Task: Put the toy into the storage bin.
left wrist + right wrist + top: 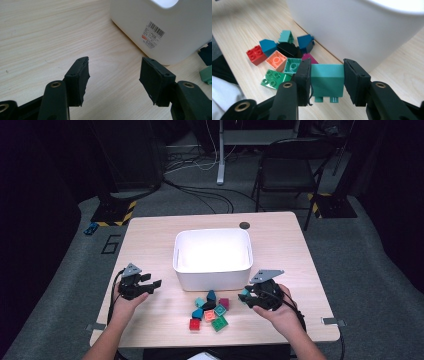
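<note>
- The right gripper (326, 82) clamps a teal brick (327, 81) between its pads, above the table (242, 30), near the white bin (362, 30).
- The left gripper (113, 77) is parted, holding nothing.

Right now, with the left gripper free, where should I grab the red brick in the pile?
Probably take the red brick across its two flat side walls, coming straight down from above. It sits studs-up at the pile's outer corner, with bare table on its outer sides; only the blue brick crowds one side. The left gripper stands open.
</note>
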### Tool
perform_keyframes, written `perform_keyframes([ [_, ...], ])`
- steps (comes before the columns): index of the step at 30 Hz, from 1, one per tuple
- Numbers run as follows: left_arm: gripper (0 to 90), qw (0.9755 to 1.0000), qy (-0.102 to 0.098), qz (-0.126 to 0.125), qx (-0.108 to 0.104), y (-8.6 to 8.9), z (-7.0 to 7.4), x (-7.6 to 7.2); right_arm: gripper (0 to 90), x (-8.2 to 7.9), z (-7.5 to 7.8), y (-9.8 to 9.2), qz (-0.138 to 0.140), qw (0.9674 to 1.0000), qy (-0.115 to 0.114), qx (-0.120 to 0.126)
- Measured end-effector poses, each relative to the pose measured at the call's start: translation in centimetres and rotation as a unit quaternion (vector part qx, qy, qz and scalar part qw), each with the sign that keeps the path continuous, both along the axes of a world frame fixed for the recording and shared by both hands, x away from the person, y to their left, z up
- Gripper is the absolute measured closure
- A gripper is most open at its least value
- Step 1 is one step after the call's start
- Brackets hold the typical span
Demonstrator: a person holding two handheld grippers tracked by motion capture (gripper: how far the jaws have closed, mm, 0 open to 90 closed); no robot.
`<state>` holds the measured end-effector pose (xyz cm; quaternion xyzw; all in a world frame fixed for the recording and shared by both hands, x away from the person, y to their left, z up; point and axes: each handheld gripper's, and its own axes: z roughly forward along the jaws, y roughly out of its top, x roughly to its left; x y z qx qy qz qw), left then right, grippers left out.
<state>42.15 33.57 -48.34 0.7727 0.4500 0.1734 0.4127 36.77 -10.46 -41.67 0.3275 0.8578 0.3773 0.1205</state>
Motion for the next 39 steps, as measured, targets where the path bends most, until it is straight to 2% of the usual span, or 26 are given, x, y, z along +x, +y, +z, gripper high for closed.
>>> perform_keyframes([
  [9, 40.1, 1.0, 0.0, -0.003, 0.0, 0.0, -0.1, -0.1, 58.5, 0.7, 3.2, 0.5, 0.013, 0.9998, 0.012, 0.008],
  [19, 40.1, 1.0, 0.0, -0.001, -0.001, 0.1, -0.1, -0.2, 58.4, 1.5, 6.6, 1.2, 0.027, 0.9996, 0.004, 0.007],
  [28, 40.1, 1.0, 0.001, -0.003, -0.002, 0.1, -0.1, -0.3, 58.4, 2.9, 8.4, 1.7, 0.025, 0.9996, -0.005, 0.01],
  [39, 40.1, 1.0, 0.0, -0.004, -0.003, 0.0, -0.1, -0.3, 58.4, 5.2, 9.7, 3.0, 0.018, 0.9996, -0.016, 0.014],
])
